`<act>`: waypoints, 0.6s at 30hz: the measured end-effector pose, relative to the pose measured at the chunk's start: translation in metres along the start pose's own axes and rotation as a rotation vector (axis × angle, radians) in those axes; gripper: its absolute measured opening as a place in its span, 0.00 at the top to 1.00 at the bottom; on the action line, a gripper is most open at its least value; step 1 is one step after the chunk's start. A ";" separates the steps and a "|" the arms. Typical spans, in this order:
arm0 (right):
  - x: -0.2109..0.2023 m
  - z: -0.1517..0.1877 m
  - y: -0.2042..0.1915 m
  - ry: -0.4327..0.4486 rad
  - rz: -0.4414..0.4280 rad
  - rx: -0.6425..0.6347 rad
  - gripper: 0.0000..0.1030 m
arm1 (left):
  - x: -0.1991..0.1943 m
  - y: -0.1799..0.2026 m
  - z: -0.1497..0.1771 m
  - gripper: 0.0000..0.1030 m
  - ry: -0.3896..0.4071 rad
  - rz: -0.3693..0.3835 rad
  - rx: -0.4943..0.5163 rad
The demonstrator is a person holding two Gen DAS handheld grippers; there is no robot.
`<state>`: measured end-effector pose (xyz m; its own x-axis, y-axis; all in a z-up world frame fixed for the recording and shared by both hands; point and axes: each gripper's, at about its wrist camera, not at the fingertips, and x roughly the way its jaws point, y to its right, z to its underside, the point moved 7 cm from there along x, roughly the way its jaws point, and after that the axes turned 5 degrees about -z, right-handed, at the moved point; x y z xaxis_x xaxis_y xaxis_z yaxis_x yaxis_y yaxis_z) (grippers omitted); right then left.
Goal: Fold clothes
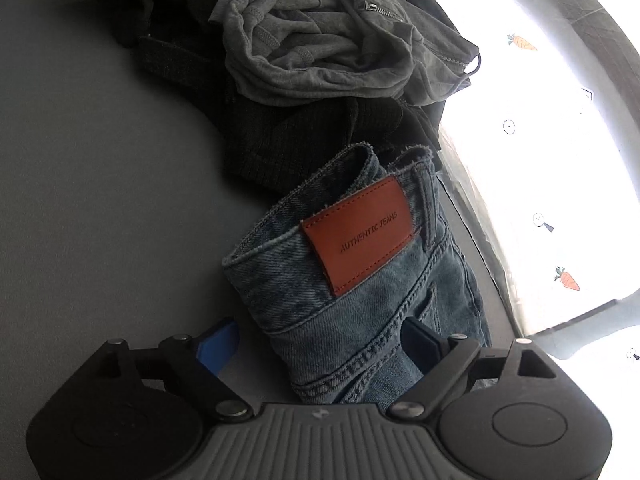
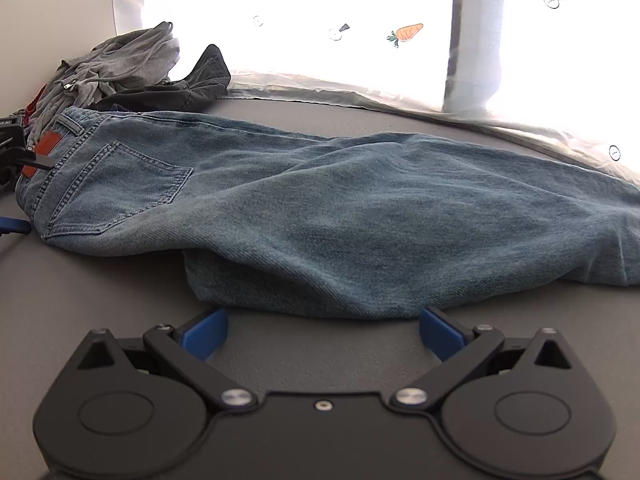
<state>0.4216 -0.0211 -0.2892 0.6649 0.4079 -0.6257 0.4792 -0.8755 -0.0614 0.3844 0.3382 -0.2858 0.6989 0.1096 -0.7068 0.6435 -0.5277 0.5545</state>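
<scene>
Left gripper [image 1: 320, 344]: jaws spread wide, waistband end of the jeans [image 1: 360, 280] lying between them, not clamped. Right gripper [image 2: 322, 330]: jaws wide apart, holding nothing, just short of the leg hem. Jeans are blue denim, laid lengthwise on the grey counter [image 2: 100, 292], back pocket up, brown leather patch [image 1: 358, 236]. Crumpled grey hoodie [image 1: 320, 40] on dark clothes beyond the waistband.

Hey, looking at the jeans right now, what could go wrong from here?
1. The left gripper straddles the bunched waistband of the jeans; closing may pinch only some layers.
2. The grey hoodie pile touches the waistband and might drag along.
3. The right gripper is open beside the leg edge, gripping nothing.
</scene>
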 end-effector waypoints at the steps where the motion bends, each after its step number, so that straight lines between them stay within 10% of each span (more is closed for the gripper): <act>1: 0.000 0.000 0.000 0.000 0.000 0.001 0.00 | 0.001 0.002 -0.001 0.14 0.017 -0.001 0.001; 8: 0.000 0.000 0.000 0.001 -0.002 0.001 0.00 | 0.003 0.018 -0.009 0.65 0.068 0.063 -0.004; 11: 0.000 0.000 0.000 0.001 -0.002 0.001 0.00 | -0.016 0.043 -0.014 0.72 0.061 0.080 0.090; 18: 0.000 0.000 -0.001 0.001 -0.004 0.000 0.00 | -0.057 0.161 0.006 0.78 0.047 0.434 0.300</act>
<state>0.4207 -0.0204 -0.2891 0.6641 0.4114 -0.6243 0.4814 -0.8742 -0.0640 0.4462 0.2422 -0.1595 0.8988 -0.1381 -0.4160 0.1796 -0.7499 0.6368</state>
